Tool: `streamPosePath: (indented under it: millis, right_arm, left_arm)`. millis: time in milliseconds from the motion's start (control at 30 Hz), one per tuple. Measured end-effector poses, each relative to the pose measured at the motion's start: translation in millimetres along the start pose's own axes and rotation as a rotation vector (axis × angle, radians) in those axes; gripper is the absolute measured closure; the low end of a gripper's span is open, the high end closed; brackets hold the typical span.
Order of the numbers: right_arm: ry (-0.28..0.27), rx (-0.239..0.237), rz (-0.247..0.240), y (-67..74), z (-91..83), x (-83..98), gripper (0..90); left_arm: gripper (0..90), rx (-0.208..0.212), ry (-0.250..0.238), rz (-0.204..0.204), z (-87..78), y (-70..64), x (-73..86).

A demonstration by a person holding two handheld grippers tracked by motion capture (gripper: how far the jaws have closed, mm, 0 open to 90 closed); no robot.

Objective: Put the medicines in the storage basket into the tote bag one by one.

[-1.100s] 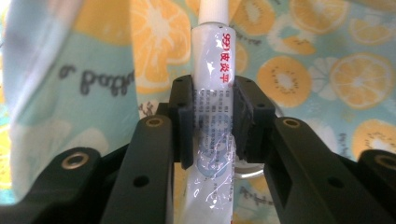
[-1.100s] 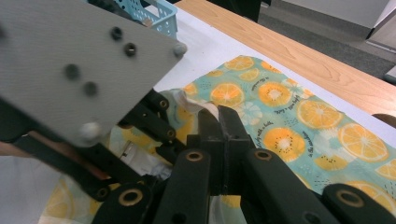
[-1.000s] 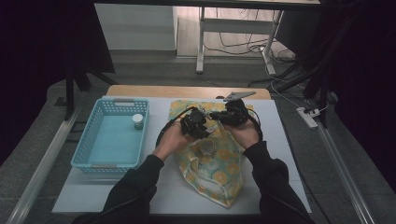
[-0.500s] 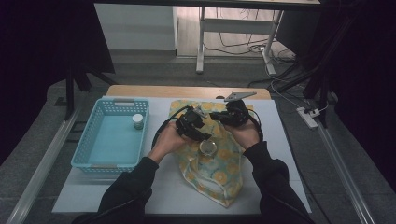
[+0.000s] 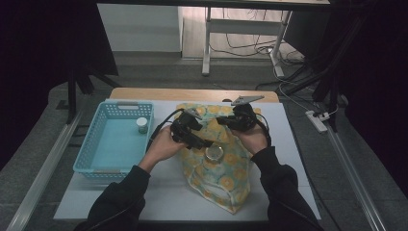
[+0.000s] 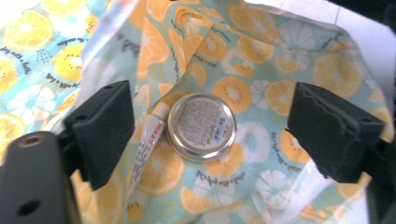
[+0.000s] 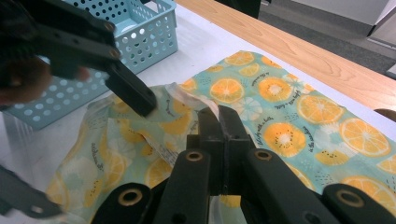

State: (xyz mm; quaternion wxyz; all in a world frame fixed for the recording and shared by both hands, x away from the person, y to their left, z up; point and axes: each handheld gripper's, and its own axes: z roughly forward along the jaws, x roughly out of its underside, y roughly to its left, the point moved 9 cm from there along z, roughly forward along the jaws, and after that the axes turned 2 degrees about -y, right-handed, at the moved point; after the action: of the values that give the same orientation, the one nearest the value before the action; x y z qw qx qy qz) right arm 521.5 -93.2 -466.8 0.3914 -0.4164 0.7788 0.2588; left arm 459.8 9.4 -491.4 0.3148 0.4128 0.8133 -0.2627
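So there's a fruit-print bag (image 5: 216, 178) lying on the white surface (image 5: 159, 192), stretching from around the middle down toward the near edge. The right gripper (image 7: 219, 121) has its jaws pressed together on the bag's rim, pinching the cloth and holding the mouth up. The left gripper (image 6: 210, 126) has its jaws wide apart, hanging right over the bag's open mouth, not touching anything that I can see. Inside the bag sits a round tin (image 6: 201, 127) with a silvery labelled lid, lying flat, and a small white tube (image 6: 147, 144) rests right beside it, touching or nearly so. Over by the left edge of the surface there's a blue basket (image 5: 91, 159) with a little jar (image 5: 142, 124) standing upright in its far right corner. Both of the person's hands come in from the near edge.
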Motion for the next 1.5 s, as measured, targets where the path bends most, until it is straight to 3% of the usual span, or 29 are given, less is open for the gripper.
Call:
streamPosePath:
  millis: [167,333,433,567,733,1000,1300,1500]
  right_arm:
    - [0.000,0.002,0.002,-0.5,-1.2,0.4,90.0]
    - [-0.002,0.002,0.001,-0.5,-2.1,0.1,90.0]
    - [-0.001,-0.001,-0.001,0.1,-2.2,0.3,90.0]
    - [-0.002,-0.002,0.000,0.1,-2.1,0.9,90.0]
    - [-0.001,-0.002,0.001,0.1,-1.9,1.4,90.0]
    - [0.003,-0.002,0.001,0.2,-2.6,2.8,90.0]
    - [0.001,-0.002,0.003,0.7,-1.8,4.4,90.0]
    - [0.001,-0.002,0.000,0.7,-2.1,4.0,90.0]
  left_arm:
    - [7.0,-0.040,-0.006,0.022,-13.9,3.8,4.3]
    - [3.9,-0.051,-0.010,0.003,-23.7,8.9,9.6]
    - [3.4,-0.048,-0.009,0.021,-27.9,12.3,13.5]
    - [2.4,-0.035,-0.018,0.015,-32.4,15.8,19.0]
    - [0.7,-0.064,-0.007,0.023,-40.2,25.0,29.1]
    - [0.6,-0.111,-0.037,-0.038,-65.8,42.8,41.8]
    - [0.4,-0.203,-0.061,-0.094,-93.4,67.1,61.0]
    - [0.0,-0.270,-0.035,-0.153,-110.6,88.3,77.8]
